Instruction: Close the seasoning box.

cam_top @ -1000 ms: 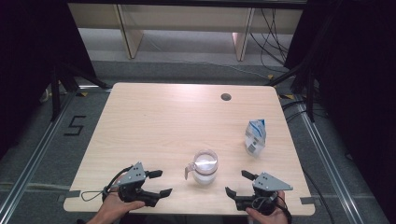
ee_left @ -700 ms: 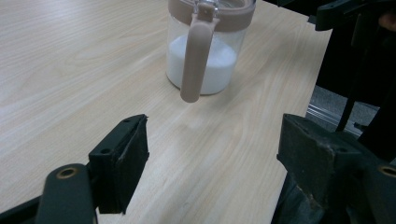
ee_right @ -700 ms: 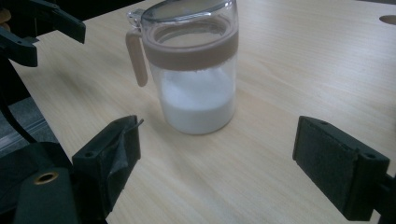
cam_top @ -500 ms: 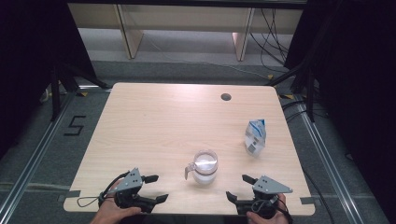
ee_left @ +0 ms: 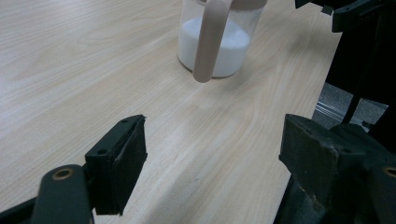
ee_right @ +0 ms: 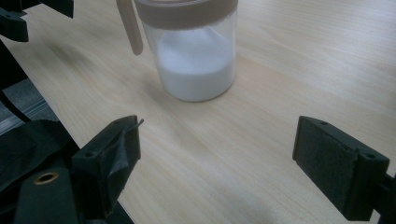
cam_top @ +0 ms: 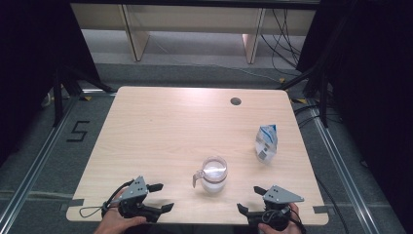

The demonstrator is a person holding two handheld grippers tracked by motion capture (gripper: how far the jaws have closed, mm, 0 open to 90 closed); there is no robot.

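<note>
Near the lower middle of the high view, a clear jar (cam_top: 214,174) of white powder (beige lid and handle) stands on the tabletop (cam_top: 170,126). The left tongs (cam_top: 160,197) at lower left and the right tongs (cam_top: 248,200) at lower right both gape apart, empty, flanking the jar without touching it.

On the desk (cam_top: 160,126), your jar (cam_top: 215,174) stands near you, between both grippers; the pouch (cam_top: 266,142) stands farther right.
</note>
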